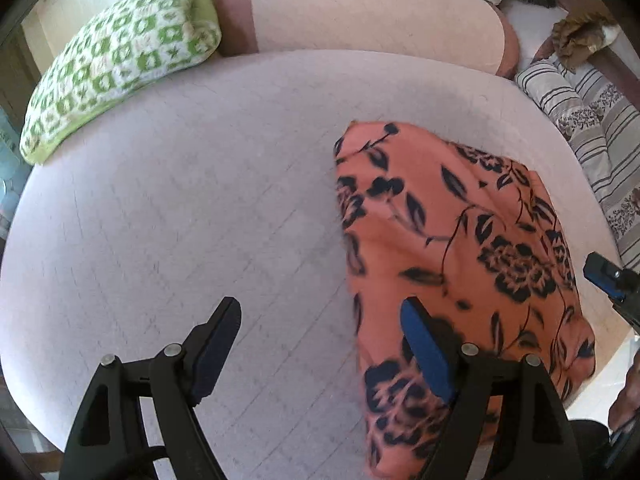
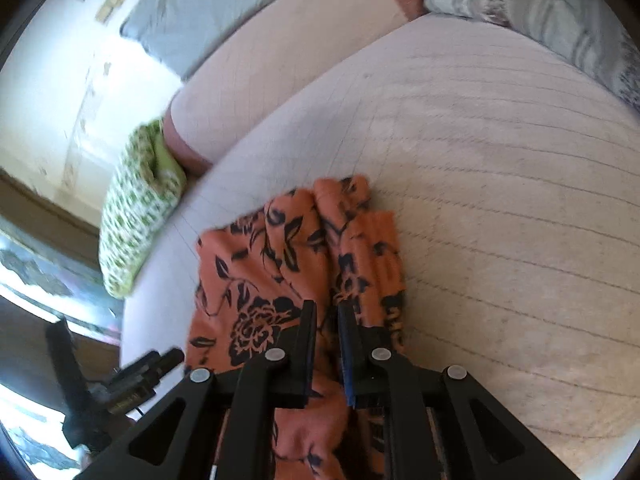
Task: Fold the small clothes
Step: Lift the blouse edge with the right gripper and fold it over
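Note:
An orange cloth with a black flower print (image 1: 460, 240) lies on the right part of a pale quilted mattress (image 1: 180, 200). My left gripper (image 1: 320, 304) hovers open and wide just above the cloth's near left edge, one finger (image 1: 424, 340) over the print and the other over bare mattress, holding nothing. In the right wrist view the cloth (image 2: 272, 264) is gathered into folds that run between the nearly closed fingers of my right gripper (image 2: 327, 308), which is shut on it. The right gripper's tip (image 1: 608, 276) shows at the cloth's far right edge.
A green and white patterned pillow (image 1: 116, 56) lies at the mattress's far left, a pink bolster (image 1: 360, 12) along the back, and striped bedding (image 1: 592, 120) on the right. The left gripper's body (image 2: 120, 376) shows at the lower left of the right wrist view.

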The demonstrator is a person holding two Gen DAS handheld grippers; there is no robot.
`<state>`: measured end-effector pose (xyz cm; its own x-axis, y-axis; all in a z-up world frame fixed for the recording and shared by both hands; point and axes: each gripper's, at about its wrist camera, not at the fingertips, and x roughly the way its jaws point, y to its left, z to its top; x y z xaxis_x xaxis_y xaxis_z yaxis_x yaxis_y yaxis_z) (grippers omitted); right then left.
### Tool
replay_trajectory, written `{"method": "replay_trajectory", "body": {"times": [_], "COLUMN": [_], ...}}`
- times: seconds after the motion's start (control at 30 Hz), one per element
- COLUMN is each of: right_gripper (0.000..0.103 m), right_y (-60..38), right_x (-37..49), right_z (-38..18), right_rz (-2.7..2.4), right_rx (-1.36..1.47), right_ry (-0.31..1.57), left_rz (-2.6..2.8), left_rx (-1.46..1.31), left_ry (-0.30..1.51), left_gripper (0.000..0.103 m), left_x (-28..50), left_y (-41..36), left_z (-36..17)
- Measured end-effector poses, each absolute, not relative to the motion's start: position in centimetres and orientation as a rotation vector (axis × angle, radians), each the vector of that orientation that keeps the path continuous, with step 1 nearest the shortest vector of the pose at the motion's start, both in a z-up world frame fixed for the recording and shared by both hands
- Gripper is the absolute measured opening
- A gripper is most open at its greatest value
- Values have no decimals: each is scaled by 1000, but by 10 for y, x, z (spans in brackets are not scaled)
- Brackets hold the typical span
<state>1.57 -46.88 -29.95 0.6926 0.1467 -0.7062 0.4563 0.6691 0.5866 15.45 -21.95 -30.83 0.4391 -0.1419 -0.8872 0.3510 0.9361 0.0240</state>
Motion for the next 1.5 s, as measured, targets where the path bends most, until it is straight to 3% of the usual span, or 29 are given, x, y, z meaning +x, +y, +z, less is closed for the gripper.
{"method": "replay_trajectory", "body": {"times": [0.07, 0.1, 0.13, 0.33, 0.83, 1.5], "right_gripper": [39, 70, 87, 87, 87, 87], "right_y": [-475, -477, -478, -477, -458, -462], "right_x": [7, 4, -1, -3, 35, 54], "right_z": [-303, -305, -308, -325, -356, -362], "right_rz": [-200, -205, -211, -172, -70, -56], "right_rx": [868, 883, 904, 946, 958, 1003], "right_ry": [816, 818, 801, 827, 928, 920], "left_rz": [-328, -347, -358, -384, -307, -357], "left_rx": [205, 191, 170, 22, 201, 192], "left_ry": [1111, 1132, 1133, 1179, 1025, 1064], "left_gripper": [82, 82, 82, 84, 84, 84], "left_x": [151, 147, 143, 151, 152, 166], "left_y": [-223, -223, -220, -206, -241, -266], "left_z": [-320, -324, -326, -337, -331, -350]}}
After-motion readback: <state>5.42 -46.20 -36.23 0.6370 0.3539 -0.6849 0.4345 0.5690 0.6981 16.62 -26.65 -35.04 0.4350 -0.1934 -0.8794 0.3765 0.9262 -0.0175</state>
